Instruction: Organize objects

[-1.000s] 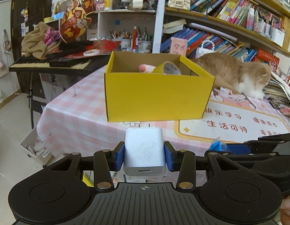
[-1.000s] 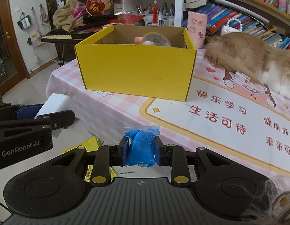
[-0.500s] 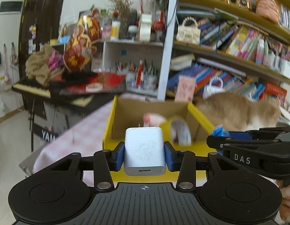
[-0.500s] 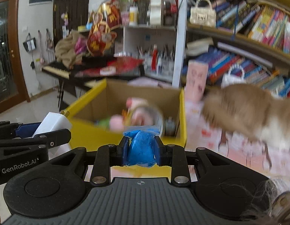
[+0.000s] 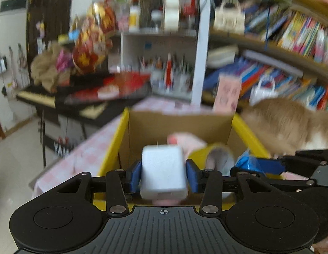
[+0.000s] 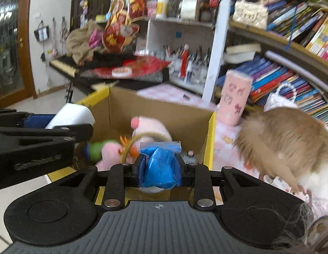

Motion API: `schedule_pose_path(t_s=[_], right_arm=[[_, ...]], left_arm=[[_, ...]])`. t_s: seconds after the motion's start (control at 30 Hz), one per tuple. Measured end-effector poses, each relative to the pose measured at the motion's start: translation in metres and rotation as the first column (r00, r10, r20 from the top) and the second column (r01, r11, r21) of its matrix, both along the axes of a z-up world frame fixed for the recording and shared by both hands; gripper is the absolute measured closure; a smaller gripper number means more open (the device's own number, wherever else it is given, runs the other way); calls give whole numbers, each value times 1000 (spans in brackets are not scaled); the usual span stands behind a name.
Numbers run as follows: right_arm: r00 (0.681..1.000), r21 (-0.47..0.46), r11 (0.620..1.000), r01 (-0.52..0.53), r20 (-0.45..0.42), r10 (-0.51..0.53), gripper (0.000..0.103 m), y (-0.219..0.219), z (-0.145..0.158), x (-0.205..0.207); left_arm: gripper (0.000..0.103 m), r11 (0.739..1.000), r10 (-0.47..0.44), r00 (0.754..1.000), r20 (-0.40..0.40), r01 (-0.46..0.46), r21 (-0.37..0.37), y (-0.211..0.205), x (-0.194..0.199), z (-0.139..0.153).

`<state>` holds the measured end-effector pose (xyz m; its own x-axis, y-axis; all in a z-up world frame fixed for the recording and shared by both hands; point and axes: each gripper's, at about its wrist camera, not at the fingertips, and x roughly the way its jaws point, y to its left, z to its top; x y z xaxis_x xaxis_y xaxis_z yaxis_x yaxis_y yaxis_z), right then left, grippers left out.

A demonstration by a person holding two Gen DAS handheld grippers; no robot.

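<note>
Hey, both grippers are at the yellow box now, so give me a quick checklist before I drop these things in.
1. Left gripper above yellow box: ok.
2. White charger held firmly: not ok; the jaws have just been opening, and the charger looks loose between them.
3. Right gripper clamped on blue bag: ok.
4. Cat outside the box: ok, beside its right wall.
5. Free landing spot: cannot tell; plush toy and tape roll already lie inside.
</note>
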<state>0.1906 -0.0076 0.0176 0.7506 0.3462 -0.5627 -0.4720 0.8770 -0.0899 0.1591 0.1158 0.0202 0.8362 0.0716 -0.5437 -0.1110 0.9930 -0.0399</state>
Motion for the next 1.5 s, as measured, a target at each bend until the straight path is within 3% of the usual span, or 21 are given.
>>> schedule_pose_path(t_s=[0.1, 0.43, 0.7, 0.97, 1.27, 1.5], right_arm=[[1000, -16, 1000, -7, -23, 6, 66, -2, -9, 5], [998, 43, 997, 60, -17, -59, 66, -20, -4, -2], [980, 108, 975, 196, 7, -198, 67, -37, 10, -42], [915, 111, 909, 402, -52, -399, 65, -55, -2, -112], [847, 60, 847, 528, -107, -521, 64, -69, -25, -184], [790, 40, 793, 608, -129, -599, 63, -88, -31, -212]], left_arm=[[34, 1000, 9, 1000, -9, -9, 18, -1, 2, -3], [33, 1000, -23, 998, 55, 22, 17, -11, -8, 11], [31, 994, -108, 990, 90, 106, 28, -18, -38, 23], [24, 981, -191, 980, 56, 192, -13, -27, -82, 8], [21, 963, -269, 963, -17, 269, -1, -44, -126, -17], [19, 946, -322, 946, -46, 323, 9, -64, -138, -22]])
